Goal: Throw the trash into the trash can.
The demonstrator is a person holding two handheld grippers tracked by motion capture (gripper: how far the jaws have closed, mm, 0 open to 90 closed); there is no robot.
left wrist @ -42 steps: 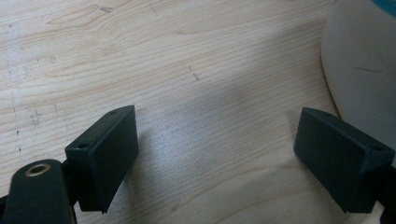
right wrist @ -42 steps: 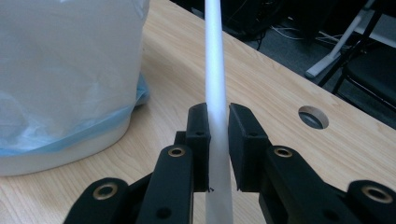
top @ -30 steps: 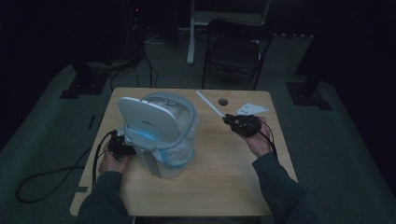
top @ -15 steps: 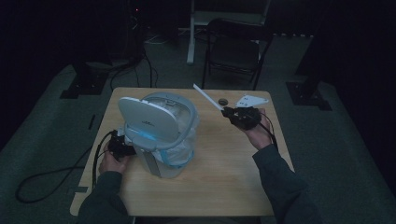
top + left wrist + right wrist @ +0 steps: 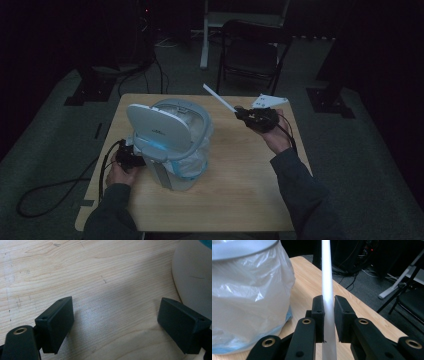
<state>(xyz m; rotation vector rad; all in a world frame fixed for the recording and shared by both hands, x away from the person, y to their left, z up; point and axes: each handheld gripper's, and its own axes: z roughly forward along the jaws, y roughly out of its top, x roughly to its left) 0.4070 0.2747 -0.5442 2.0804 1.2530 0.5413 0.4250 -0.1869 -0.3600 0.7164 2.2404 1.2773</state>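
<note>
1. White strip, high view: it was clamped at one end in the right gripper and slanted up and away toward the far-left, raised above the far-right part of the wooden table. The right hand held that gripper near the table's far edge, with bare tabletop between it and the trash bin. The bin stood left of centre, its grey lid tilted up and its clear liner bag hanging over the rim. The left gripper lay low at the bin's left side, close to the table's left edge. A folding chair stood on the floor beyond the far edge.

2. Left gripper view: the left gripper had its jaws spread wide over bare wood, with nothing between them. The bin's curved pale wall lay just beside the jaw at the frame's right.

3. Right gripper view: the right gripper was narrow, both pads pressed on the strip, which ran straight up out of frame. The bagged bin stood near at the frame's left; the table's edge ran diagonally at the right, with open floor and cables beyond.
</note>
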